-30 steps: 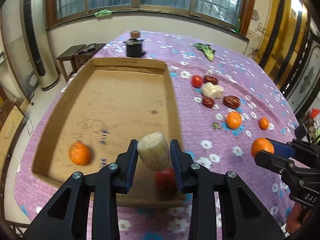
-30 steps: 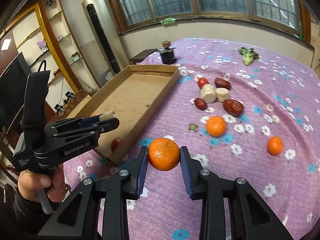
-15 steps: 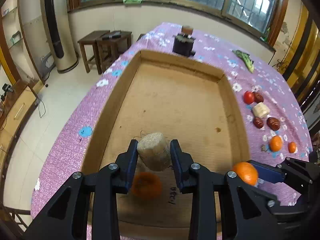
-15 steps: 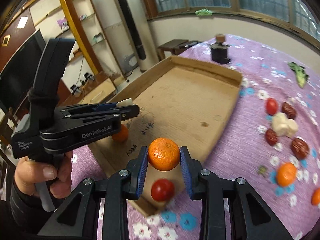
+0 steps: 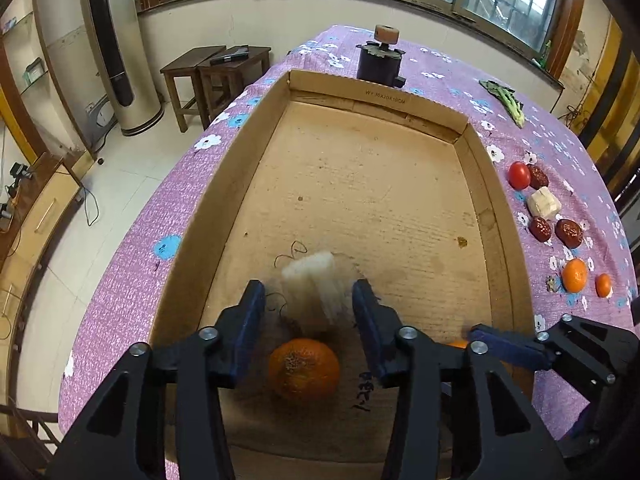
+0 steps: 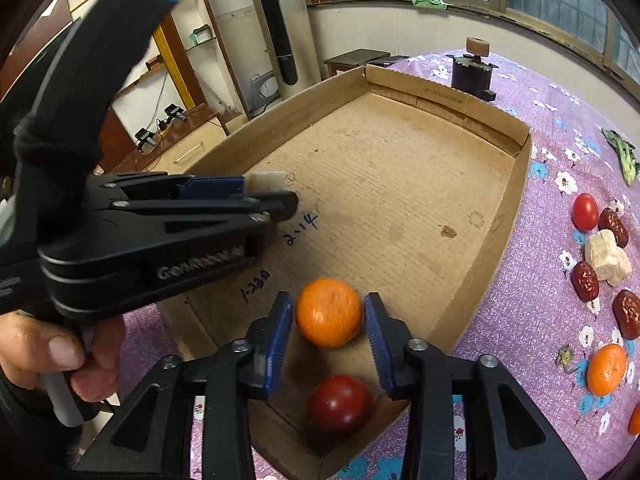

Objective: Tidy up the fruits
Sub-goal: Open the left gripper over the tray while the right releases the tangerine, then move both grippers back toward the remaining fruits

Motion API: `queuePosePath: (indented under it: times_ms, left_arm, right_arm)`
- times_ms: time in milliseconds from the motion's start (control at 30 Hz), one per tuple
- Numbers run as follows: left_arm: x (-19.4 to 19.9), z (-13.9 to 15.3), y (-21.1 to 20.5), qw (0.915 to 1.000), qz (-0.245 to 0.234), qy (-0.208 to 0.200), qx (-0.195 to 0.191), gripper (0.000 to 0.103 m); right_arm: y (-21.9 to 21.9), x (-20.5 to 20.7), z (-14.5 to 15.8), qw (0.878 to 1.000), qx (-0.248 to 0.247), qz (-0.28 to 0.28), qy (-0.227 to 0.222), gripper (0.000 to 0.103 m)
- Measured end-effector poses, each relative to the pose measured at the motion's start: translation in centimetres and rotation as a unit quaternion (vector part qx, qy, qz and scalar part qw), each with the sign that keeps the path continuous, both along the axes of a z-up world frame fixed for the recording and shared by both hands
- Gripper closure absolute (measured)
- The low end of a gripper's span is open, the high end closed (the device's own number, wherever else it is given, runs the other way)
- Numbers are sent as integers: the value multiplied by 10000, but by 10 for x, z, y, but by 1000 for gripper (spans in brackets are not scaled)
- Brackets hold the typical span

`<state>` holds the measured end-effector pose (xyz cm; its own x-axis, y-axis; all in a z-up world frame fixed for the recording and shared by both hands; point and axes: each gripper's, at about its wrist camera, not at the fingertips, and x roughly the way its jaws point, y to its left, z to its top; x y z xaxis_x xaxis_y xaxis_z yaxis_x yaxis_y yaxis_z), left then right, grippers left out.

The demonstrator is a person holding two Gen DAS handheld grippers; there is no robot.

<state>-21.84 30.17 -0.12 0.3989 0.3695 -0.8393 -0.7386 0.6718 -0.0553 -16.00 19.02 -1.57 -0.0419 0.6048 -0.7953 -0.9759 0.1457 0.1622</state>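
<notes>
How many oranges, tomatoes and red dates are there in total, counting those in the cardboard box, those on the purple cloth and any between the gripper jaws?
Oranges: 4
Tomatoes: 2
Red dates: 3
Total: 9

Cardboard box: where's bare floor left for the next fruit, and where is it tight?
The cardboard box has bare floor from mid-box to the far wall. Its near end is crowded: an orange, a pale chunk between the open left gripper, a tomato in the corner, and another orange at the right gripper.
</notes>
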Motion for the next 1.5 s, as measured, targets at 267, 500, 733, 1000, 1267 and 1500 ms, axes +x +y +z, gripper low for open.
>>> queuePosePath:
  times_ms: [267,500,733,1000,1267,1500]
  left_arm:
    - [-7,18,-16,9995,39,-109,294,45]
    - [-5,32,-41,9987,-117,-255,436,45]
    - [9,39,-72,9975,-438,-295,462,45]
    - [29,46,-111,9945,-835,-314,544,45]
    - [45,50,-142,9905,-1169,-265,669,41]
    - [55,51,-159,9886,-1310,-219,707,41]
  right_arm:
    - [-29,4,20,9995,276,-135,54,56]
    - [-68,13,42,9981,507,-351,25,54]
    - [-103,38,44,9958,533,-750,9,54]
    - [-152,74,39,9893,472,-1383,-16,54]
    - [-196,102,37,9799,493,-1932,-21,53]
    - [-227,120,36,9729,538,-2250,7,53]
